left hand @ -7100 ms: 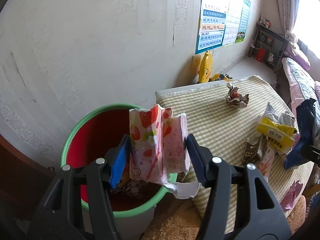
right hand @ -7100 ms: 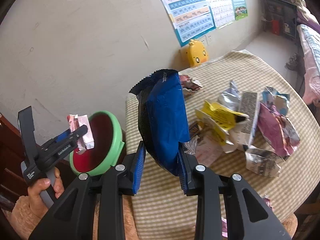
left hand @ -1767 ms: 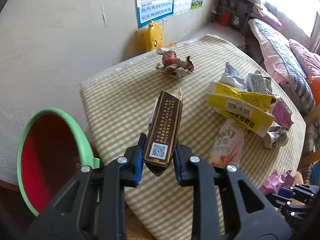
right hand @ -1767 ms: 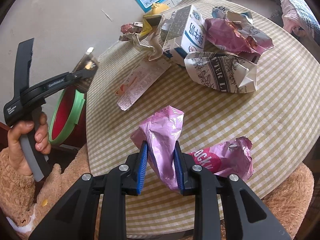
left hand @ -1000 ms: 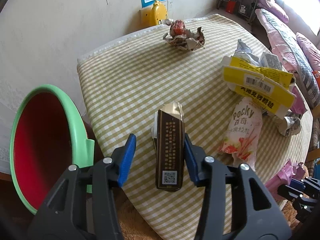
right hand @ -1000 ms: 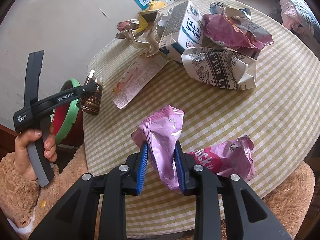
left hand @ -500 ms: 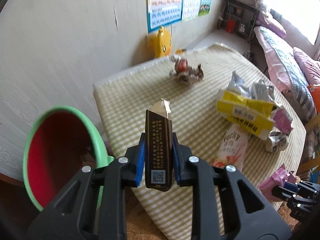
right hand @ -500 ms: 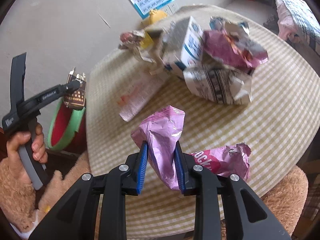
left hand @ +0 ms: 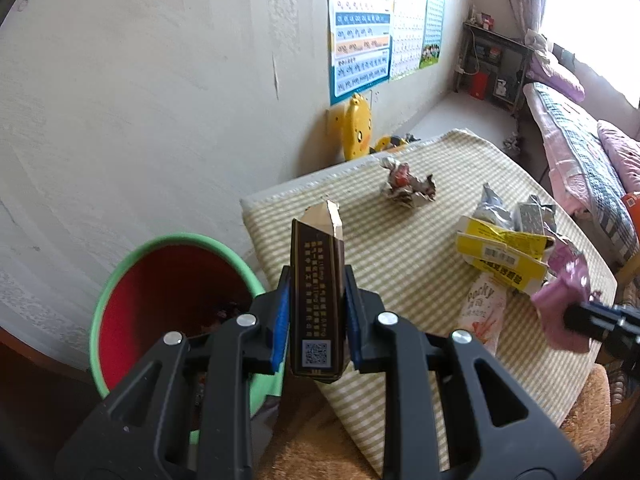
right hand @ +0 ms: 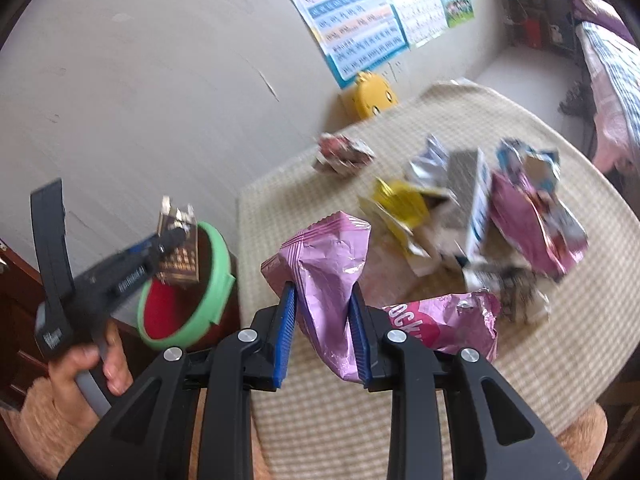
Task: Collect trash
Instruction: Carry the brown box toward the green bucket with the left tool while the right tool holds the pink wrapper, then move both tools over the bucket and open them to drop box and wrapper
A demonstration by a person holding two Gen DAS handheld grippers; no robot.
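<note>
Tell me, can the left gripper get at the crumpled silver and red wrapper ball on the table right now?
Probably not yet. The left gripper is shut on a brown carton, so it's full. Otherwise the wrapper ball lies alone on the checked tablecloth.

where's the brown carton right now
The brown carton is clamped upright in the left gripper, lifted off the checked table beside the green-rimmed bin.
</note>
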